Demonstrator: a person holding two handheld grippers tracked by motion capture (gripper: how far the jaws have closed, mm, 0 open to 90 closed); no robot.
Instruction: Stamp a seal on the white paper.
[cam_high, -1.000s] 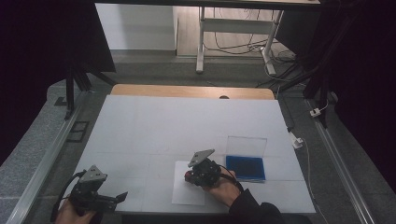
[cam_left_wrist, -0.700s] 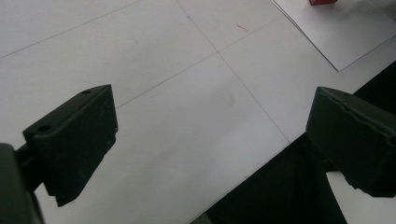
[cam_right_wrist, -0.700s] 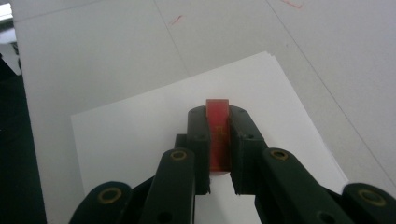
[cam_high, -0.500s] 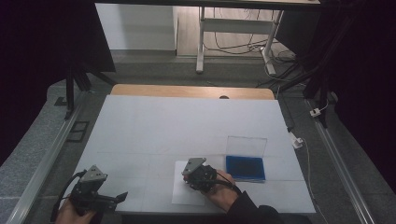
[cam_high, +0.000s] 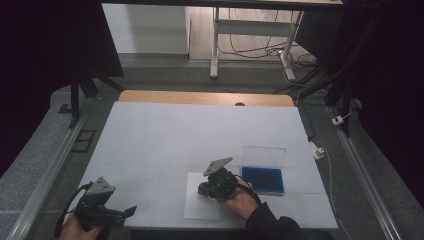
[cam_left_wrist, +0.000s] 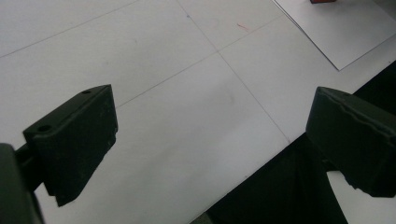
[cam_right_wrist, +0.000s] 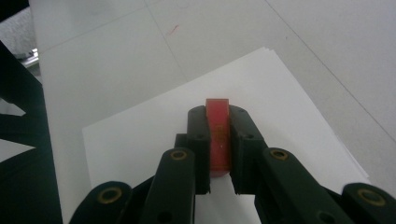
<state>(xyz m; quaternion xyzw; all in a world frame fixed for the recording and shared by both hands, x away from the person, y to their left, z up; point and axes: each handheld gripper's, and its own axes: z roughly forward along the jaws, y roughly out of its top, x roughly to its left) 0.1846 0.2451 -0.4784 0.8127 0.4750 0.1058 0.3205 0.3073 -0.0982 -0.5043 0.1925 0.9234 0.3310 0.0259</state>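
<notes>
the red stamp is pinched tight between the two black jaws of the right gripper. its long side runs along the jaws and its tip points away over the white paper. the paper lies at the near middle of the white table. just right of it sits a blue ink pad with its clear lid up. far left, near the table edge, the left gripper has its jaws wide apart, holding nothing.

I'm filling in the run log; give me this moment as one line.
right gripper: shut on red stamp, over paper sheet | left gripper: open, holding nothing | blue ink pad case: lid open, right of sheet
</notes>
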